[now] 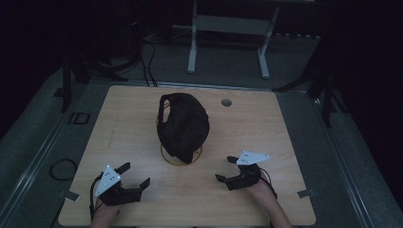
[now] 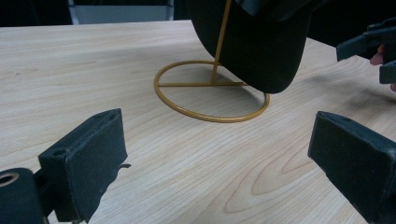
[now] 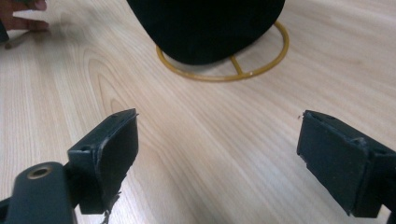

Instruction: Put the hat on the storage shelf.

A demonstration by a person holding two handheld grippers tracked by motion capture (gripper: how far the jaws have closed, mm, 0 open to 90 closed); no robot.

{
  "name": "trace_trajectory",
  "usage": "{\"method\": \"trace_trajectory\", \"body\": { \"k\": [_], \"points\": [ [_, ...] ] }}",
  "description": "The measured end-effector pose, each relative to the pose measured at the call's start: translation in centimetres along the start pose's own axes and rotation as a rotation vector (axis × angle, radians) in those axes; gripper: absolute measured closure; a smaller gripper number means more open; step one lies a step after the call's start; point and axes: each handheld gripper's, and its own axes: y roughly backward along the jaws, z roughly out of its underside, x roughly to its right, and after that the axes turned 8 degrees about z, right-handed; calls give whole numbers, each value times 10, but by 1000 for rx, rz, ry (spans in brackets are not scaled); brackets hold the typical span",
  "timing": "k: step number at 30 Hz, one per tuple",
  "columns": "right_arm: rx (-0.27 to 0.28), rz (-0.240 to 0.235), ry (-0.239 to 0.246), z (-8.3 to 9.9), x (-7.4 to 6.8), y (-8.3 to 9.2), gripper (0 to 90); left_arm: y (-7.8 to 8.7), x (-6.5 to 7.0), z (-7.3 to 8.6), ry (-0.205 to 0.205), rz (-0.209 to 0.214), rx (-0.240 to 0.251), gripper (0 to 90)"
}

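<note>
A black cap (image 1: pixel 183 125) hangs on a gold wire stand (image 1: pixel 166 154) in the middle of the wooden table (image 1: pixel 247 123). In the left gripper view the stand's ring base (image 2: pixel 210 116) and upright rod lie ahead, with the cap's brim (image 2: pixel 261 51) over them. The cap (image 3: pixel 205 28) and ring (image 3: pixel 275 56) also lie ahead in the right gripper view. My left gripper (image 1: pixel 134 175) rests near the table's front left, jaws wide apart and empty. My right gripper (image 1: pixel 226 168) sits at the front right, open and empty, pointing at the stand.
A round cable hole (image 1: pixel 226 102) sits in the table's far right part. A white desk frame (image 1: pixel 228 28) stands on the floor beyond the table. Dark stands and cables flank the table's far corners. Tape tabs mark the front edges.
</note>
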Motion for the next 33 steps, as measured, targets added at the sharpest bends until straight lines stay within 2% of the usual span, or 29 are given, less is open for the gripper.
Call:
{"method": "trace_trajectory", "body": {
  "k": [5,10,17,23,29,33],
  "points": [
    [-9,7,-7,7,1,2,124,0,0,0,0,1,0,47],
    [-22,33,17,15,1,4,126,0,0,0,-2,4,0,47],
    [-34,49,24,24,3,8,129,0,0,0,0,6,1,47],
    [-45,79,37,30,5,16,129,0,0,0,0,4,-1,47],
    [-42,91,31,35,9,24,129,1,0,1,-2,3,0,47],
    [-39,115,24,38,13,32,129,1,0,0,0,4,3,47]
  ]
}}
